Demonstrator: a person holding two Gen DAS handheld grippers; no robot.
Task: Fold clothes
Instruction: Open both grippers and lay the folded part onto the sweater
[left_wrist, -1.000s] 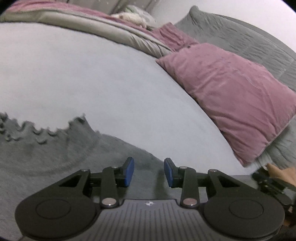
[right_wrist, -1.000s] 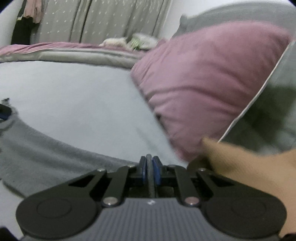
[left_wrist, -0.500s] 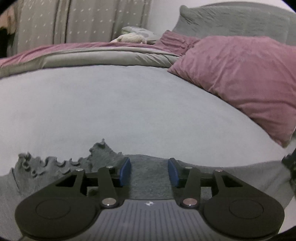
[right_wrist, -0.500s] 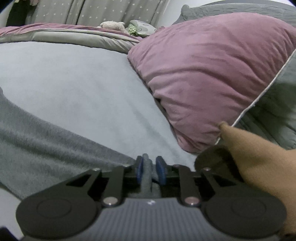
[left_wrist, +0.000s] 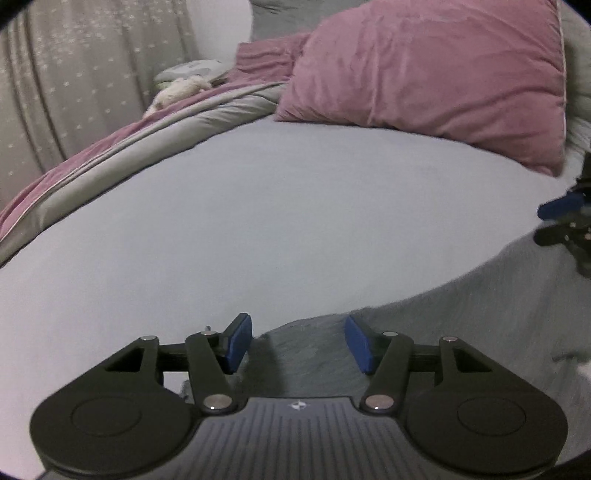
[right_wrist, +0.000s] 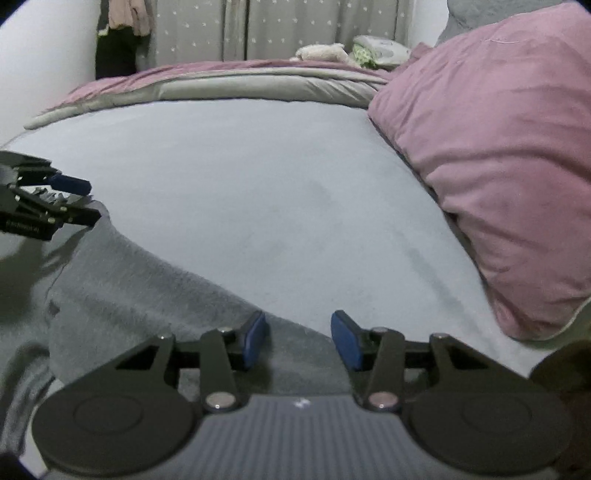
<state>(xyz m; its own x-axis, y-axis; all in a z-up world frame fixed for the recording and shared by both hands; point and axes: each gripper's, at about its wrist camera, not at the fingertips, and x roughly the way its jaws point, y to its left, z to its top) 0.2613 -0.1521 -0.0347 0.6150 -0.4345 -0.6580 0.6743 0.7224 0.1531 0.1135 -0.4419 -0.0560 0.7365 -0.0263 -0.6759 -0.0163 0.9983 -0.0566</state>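
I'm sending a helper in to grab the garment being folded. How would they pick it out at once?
Start at the big pink pillow at the head of the bed, then come down the pale sheet to its near edge. The grey sweater lies flat there under the open left gripper and right gripper. It is the only dark, fuzzy knit on the smooth sheet.

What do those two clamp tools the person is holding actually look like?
Both look alike. The left gripper and the right gripper each have a black body with a ribbed grey top plate bearing a small white logo, two round black discs at the sides, black linkage arms with silver pivot pins, and two fingers tipped with blue pads. No cables show.
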